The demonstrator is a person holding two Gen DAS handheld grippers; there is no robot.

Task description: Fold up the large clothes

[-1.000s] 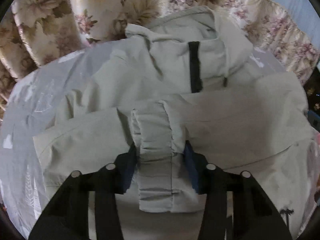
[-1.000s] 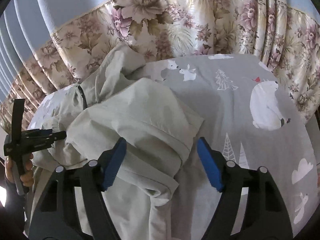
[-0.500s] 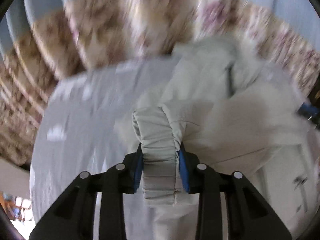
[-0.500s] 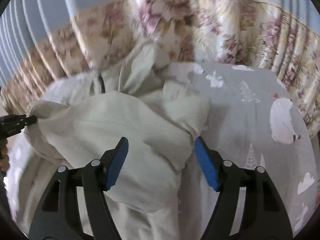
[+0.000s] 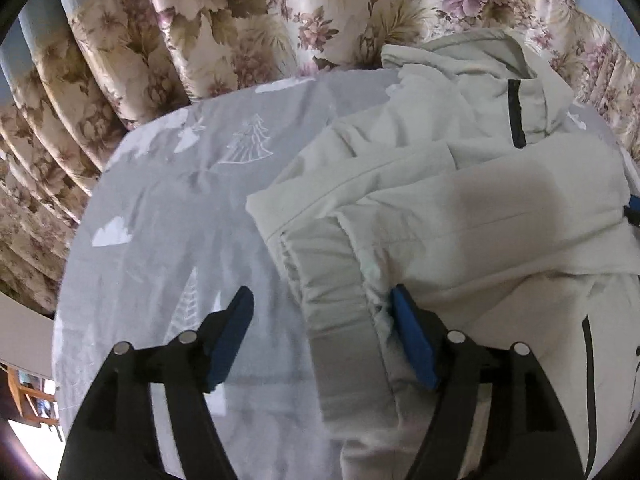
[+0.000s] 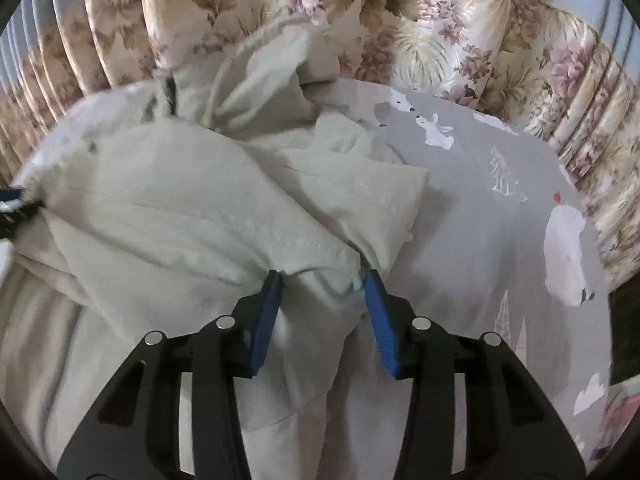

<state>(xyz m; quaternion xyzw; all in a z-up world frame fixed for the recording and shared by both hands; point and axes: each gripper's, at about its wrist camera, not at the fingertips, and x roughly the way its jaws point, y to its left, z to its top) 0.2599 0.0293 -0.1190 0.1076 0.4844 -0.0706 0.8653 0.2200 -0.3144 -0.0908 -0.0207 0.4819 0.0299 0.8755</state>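
A pale beige jacket (image 5: pixel 480 208) with a black zip lies on a grey printed sheet (image 5: pixel 172 208), its sleeve folded across the body. The elastic sleeve cuff (image 5: pixel 340 320) lies between the fingers of my left gripper (image 5: pixel 322 292). Those jaws are opening wide: the right pad touches the cuff and the left pad stands clear of it over the sheet. My right gripper (image 6: pixel 323 276) is closing, and its blue pads pinch a bunched fold of the jacket (image 6: pixel 180 208) at the garment's right edge. The left gripper's tip (image 6: pixel 12 208) shows at the far left of the right wrist view.
Floral curtains (image 5: pixel 248 20) hang close behind the surface, also filling the back of the right wrist view (image 6: pixel 460 32). The grey sheet (image 6: pixel 500 220) with bears and trees stretches to the right of the jacket. The surface's edge drops off at lower left (image 5: pixel 48 320).
My left gripper carried the cuff sideways and then opened, letting the cuff go. My right gripper's jaws drew in from wide apart onto the jacket fold.
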